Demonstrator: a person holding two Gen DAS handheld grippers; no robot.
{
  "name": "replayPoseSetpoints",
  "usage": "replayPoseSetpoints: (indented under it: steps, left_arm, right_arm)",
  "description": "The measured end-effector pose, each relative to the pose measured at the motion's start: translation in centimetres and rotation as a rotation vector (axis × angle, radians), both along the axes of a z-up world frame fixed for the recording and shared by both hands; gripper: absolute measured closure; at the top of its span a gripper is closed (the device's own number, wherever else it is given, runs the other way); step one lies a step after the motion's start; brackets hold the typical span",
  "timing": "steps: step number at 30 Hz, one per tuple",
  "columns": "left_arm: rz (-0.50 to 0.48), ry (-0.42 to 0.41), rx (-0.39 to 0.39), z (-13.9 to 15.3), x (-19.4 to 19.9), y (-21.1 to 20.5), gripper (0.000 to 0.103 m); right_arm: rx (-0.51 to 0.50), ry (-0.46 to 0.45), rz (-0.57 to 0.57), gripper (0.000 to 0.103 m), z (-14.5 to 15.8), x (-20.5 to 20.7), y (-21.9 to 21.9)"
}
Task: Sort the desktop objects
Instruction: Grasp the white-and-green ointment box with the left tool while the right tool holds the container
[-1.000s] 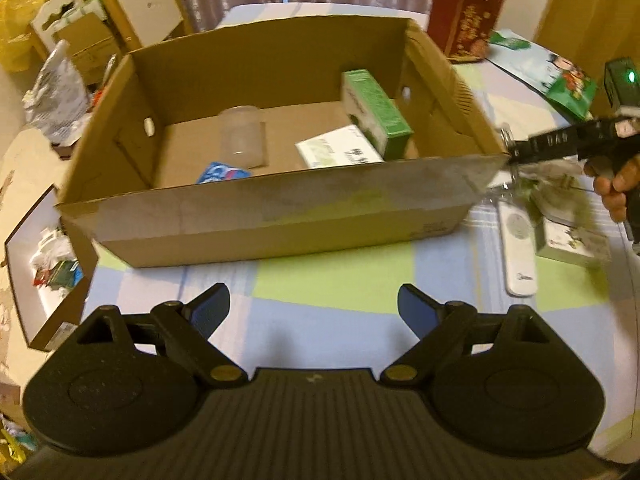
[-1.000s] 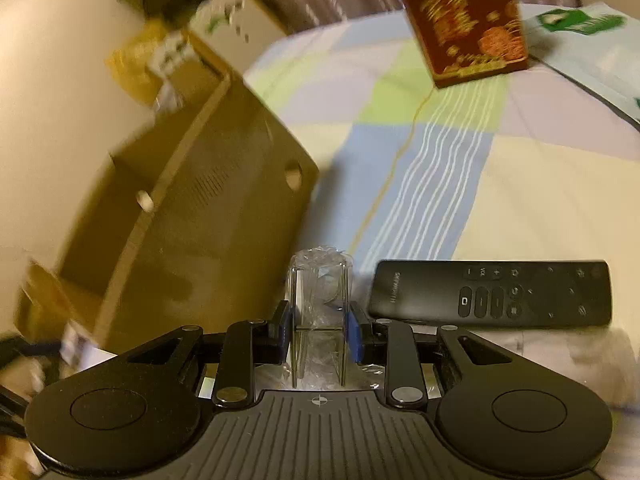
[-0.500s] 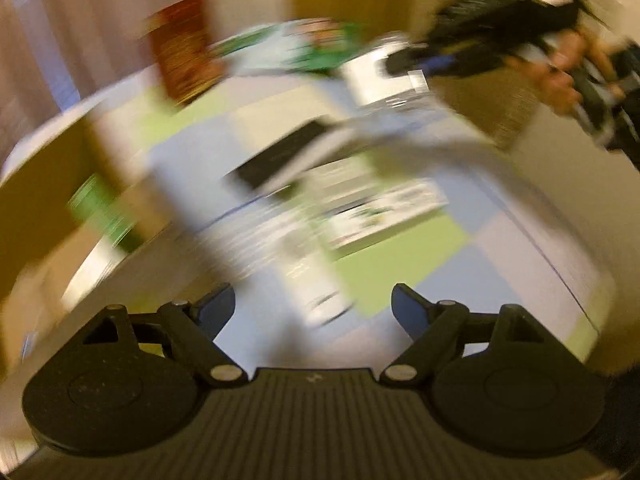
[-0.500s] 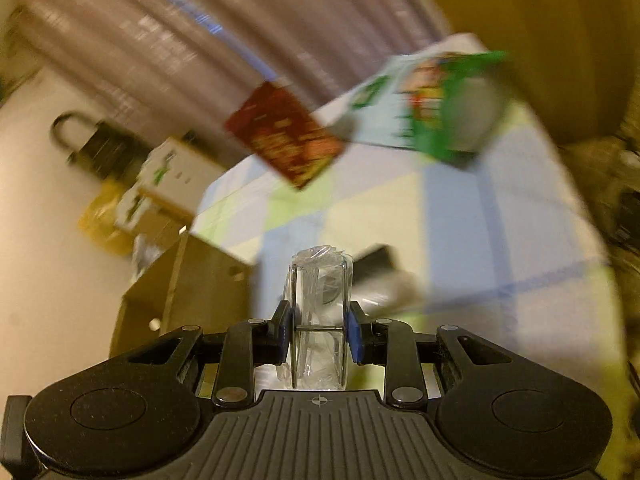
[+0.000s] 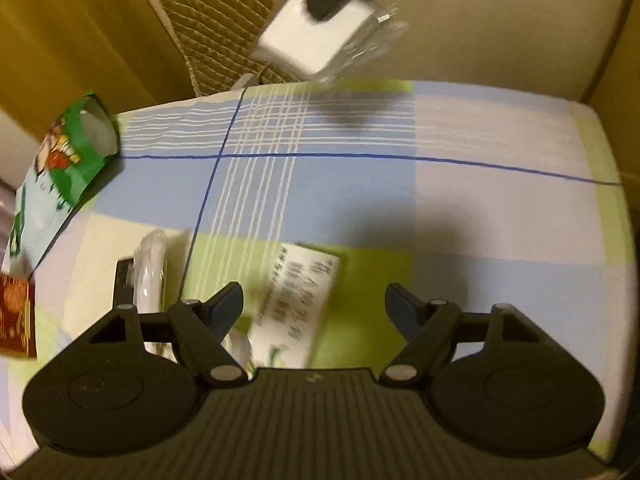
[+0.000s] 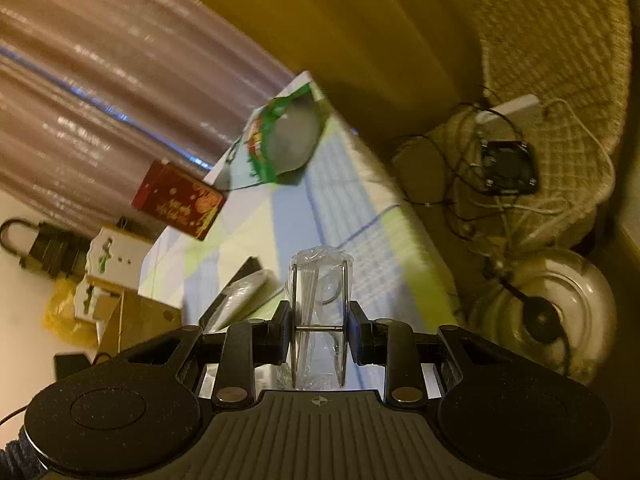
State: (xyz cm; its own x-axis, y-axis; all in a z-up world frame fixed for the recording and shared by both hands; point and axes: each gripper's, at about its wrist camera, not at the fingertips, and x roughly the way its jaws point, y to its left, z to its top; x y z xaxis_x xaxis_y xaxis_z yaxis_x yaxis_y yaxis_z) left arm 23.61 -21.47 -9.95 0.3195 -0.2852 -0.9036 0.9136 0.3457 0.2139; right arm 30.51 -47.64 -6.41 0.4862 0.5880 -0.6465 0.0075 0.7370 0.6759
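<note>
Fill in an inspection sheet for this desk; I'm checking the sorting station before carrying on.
Surface: checked tablecloth, bare in the middle.
Job's things: white printed box between the left gripper's open fingers, untouched; white remote lying across a black remote; clear-wrapped item in the right gripper.
Clutter: green snack bag; red box.
Grippers: left gripper open, just been closing; right gripper shut on the wrapped item.
Cables: tangle on the wicker chair.
Surroundings: curtain; cardboard box.

A home: curtains [image 6: 100, 92], wicker chair [image 6: 560, 80], checked tablecloth [image 5: 360, 184].
</note>
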Motion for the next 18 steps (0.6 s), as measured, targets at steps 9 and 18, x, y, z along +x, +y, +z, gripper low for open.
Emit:
replayPoseSetpoints:
  steps: [9, 18]
  left_arm:
    - [0.1, 0.12, 0.021, -1.5, 0.6, -0.1, 0.062]
    - [0.386, 0.205, -0.028, -2.0, -5.1, 2.4, 0.057]
  right_arm:
    - [0.022, 0.038, 0.008, 0.075, -0.8, -1.2, -0.2]
    - [-0.031, 0.108, 0.12, 0.075, -2.1, -2.7, 3.4]
